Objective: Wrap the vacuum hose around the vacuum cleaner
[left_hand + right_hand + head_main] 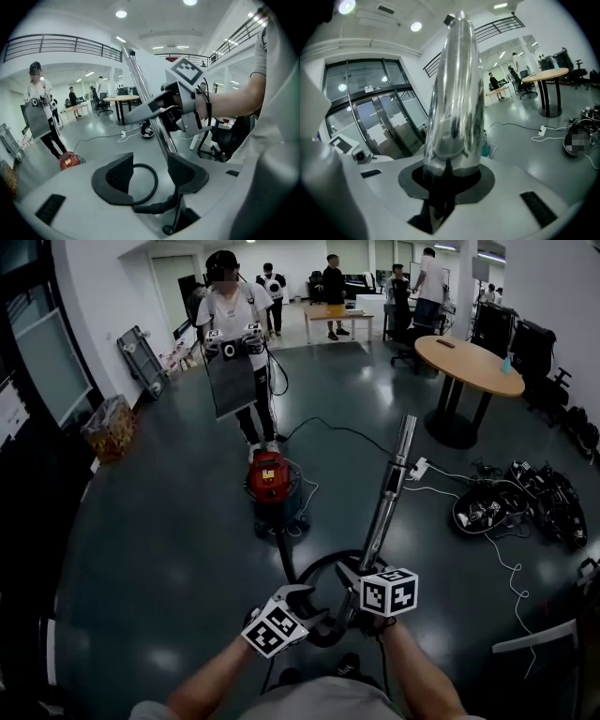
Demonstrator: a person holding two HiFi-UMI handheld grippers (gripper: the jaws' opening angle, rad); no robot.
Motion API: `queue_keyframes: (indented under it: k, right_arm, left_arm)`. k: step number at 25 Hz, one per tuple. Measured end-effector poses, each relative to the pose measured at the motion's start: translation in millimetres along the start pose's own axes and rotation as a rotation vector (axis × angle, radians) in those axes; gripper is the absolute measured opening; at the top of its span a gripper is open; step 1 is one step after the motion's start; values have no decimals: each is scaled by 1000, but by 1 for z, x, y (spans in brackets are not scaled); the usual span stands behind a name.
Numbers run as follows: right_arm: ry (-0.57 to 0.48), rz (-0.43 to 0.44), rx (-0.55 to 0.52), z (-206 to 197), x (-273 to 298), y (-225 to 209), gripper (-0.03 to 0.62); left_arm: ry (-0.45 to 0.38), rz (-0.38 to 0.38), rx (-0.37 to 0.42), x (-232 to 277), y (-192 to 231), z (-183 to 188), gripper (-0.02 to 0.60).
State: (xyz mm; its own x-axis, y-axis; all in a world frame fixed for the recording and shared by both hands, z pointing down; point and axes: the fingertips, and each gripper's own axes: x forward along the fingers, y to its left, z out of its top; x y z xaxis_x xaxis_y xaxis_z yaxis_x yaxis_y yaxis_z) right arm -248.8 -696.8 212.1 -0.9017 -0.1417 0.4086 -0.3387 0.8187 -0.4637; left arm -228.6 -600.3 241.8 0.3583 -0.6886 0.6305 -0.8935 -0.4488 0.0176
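— Now, item one: right gripper (356,579)?
— Fingers pinch the metal wand (389,488); its long axis rises forward, away from the person.
— Item two: left gripper (305,604)?
— Fingers spread, gripping nothing. The vacuum hose (284,554) loops just beside them, nearer this hand.
— Vacuum cleaner (268,476)?
— On the floor ahead, well apart from both grippers.

— Where is the vacuum cleaner (269,479)?
— On the floor (169,521), mid-room, a person (234,324) just behind it. Its hose (285,554) loops toward the floor's near edge; the tube (388,495) rises right of it.
— And the round table (469,367)?
— Far right, behind the power strip (419,468).
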Motion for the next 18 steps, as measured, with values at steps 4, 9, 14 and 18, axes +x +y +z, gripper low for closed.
queue_keyframes:
  k: [4, 9, 14, 18]
  right_arm:
    - [77, 29, -78, 5, 1, -22, 81]
    - [189, 81, -181, 2, 4, -35, 80]
    - [315, 124, -319, -7, 8, -42, 80]
    - [396, 150, -398, -16, 19, -42, 78]
  left_arm:
    - [-39, 96, 90, 0, 30, 56, 235]
    - [-51, 187, 206, 3, 53, 110, 235]
    - [-40, 288, 387, -2, 65, 153, 235]
    - [3, 309, 499, -1, 65, 165, 235]
